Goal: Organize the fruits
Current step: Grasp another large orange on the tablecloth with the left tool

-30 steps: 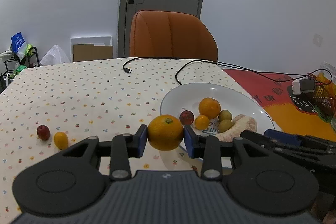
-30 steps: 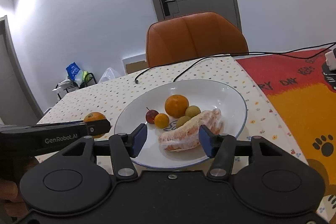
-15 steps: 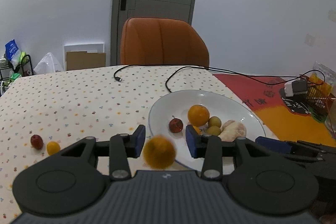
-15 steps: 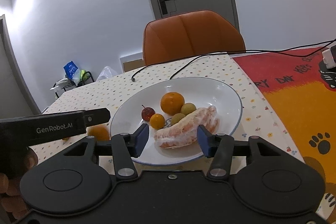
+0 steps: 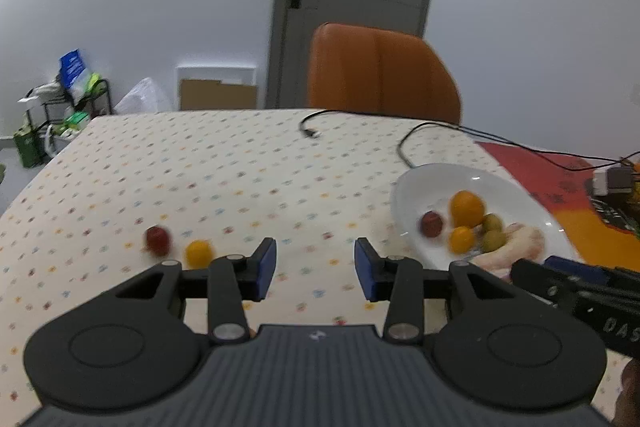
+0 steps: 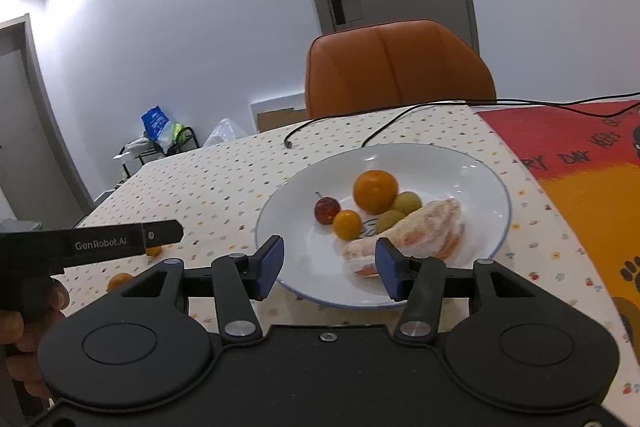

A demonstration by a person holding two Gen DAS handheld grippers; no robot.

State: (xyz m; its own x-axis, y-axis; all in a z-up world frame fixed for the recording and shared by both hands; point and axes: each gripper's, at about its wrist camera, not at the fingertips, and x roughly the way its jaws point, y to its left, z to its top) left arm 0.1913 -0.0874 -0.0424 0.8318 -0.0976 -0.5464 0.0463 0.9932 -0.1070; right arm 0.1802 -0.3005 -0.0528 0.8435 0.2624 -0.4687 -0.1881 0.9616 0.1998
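Fruits are split between tablecloth and plate right now. Nearest, the left gripper (image 5: 315,269) is spread wide with nothing held, probably lined up for the loose small red fruit (image 5: 157,238) and small yellow-orange fruit (image 5: 198,253) just beyond. The right gripper (image 6: 330,269) is parted and empty too, hovering over the white round plate (image 6: 486,179), where an orange (image 6: 375,189) and other fruit are gathered.
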